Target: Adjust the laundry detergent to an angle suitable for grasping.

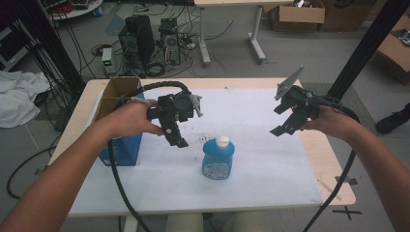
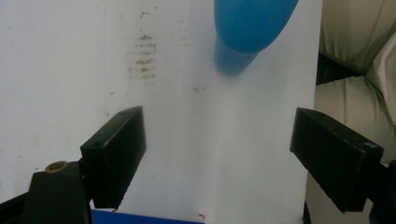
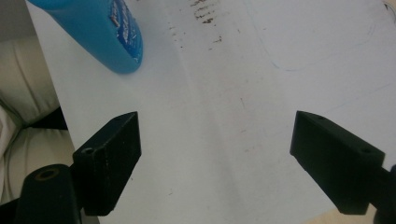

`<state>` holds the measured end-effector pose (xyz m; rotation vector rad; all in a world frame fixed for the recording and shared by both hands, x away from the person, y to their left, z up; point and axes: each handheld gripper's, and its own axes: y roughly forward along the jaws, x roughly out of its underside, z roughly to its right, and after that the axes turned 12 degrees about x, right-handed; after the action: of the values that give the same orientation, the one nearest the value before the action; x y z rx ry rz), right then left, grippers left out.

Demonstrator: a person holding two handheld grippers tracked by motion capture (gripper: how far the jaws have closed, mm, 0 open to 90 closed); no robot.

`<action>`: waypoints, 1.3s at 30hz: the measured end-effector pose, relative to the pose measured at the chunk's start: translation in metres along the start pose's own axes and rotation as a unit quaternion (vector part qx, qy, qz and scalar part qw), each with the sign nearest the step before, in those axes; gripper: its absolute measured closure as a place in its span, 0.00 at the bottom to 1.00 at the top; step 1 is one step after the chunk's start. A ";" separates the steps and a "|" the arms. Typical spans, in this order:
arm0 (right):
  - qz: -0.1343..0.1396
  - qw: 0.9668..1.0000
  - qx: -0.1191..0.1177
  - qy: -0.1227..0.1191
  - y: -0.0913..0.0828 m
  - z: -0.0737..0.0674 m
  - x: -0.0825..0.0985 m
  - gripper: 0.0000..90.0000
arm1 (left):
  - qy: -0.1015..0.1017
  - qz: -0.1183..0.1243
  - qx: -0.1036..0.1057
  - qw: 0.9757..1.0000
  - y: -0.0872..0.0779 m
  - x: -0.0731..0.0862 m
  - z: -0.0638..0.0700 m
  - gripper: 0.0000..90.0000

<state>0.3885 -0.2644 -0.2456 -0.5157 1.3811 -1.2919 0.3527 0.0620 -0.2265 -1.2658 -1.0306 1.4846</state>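
A blue cardboard box (image 1: pixel 121 113) with open brown flaps sits at the tabletop's (image 1: pixel 270 183) left edge. A white sheet (image 1: pixel 251 121) with dark smudges covers most of the tabletop. On the floor beyond stand two computer towers (image 1: pixel 140 41) among tangled cables, cardboard boxes (image 1: pixel 297 17) at the far right, and white cloth (image 1: pixel 19 96) at the left.

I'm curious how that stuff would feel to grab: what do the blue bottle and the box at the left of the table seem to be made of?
The blue bottle with the white cap looks like smooth, slightly translucent plastic: light glows through its body, and it carries a glossy printed label. The open brown and blue box looks like cardboard: matt brown inner walls and thin folded edges, with a printed blue outside.
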 end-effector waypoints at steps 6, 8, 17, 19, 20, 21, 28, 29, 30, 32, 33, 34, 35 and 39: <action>0.022 1.000 -0.005 -0.003 -0.006 -0.018 -0.001 0.18 | 0.000 0.000 -0.002 1.000 0.000 -0.001 0.002 0.21; 0.026 1.000 -0.007 -0.004 -0.007 -0.021 -0.001 0.18 | 0.001 0.001 -0.003 1.000 0.000 -0.001 0.002 0.21; 0.061 0.998 -0.025 -0.015 -0.006 -0.055 -0.009 0.18 | 0.002 -0.001 -0.001 1.000 0.001 -0.002 -0.001 0.21; 0.067 0.997 -0.030 -0.015 -0.004 -0.059 -0.011 0.18 | 0.000 -0.001 0.001 1.000 0.002 -0.002 -0.001 0.21; 0.071 0.997 -0.032 -0.016 -0.003 -0.062 -0.012 0.18 | 0.000 0.000 0.001 1.000 0.003 -0.002 -0.001 0.21; 0.075 0.996 -0.034 -0.018 -0.001 -0.065 -0.014 0.18 | 0.000 0.000 0.001 1.000 0.003 -0.002 -0.001 0.21; 0.095 0.995 -0.039 -0.016 0.009 -0.075 -0.016 0.18 | 0.001 -0.001 0.002 1.000 0.003 -0.001 -0.002 0.21; 0.097 0.994 -0.040 -0.015 0.010 -0.075 -0.016 0.18 | 0.000 -0.002 0.002 1.000 0.003 0.000 -0.002 0.21; 0.100 0.994 -0.041 -0.014 0.011 -0.076 -0.016 0.18 | -0.001 -0.002 0.002 1.000 0.003 0.000 -0.002 0.21; 0.103 0.994 -0.041 -0.013 0.013 -0.077 -0.015 0.18 | -0.001 -0.002 0.002 1.000 0.003 0.000 -0.002 0.21; 0.106 0.993 -0.041 -0.010 0.014 -0.077 -0.015 0.18 | -0.001 -0.003 0.001 1.000 0.003 0.000 -0.002 0.21; 0.112 0.993 -0.043 -0.007 0.018 -0.079 -0.014 0.18 | -0.001 -0.002 0.001 1.000 0.003 0.000 -0.003 0.21; 0.113 0.993 -0.043 -0.007 0.018 -0.079 -0.014 0.18 | -0.001 -0.003 0.001 1.000 0.003 0.000 -0.003 0.21; 0.120 0.992 -0.046 -0.001 0.023 -0.080 -0.013 0.18 | 0.000 -0.003 0.002 1.000 0.003 0.000 -0.003 0.21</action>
<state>0.3287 -0.2141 -0.2779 -0.3989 1.4587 -1.0377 0.3552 0.0608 -0.2299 -1.2600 -1.0304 1.4819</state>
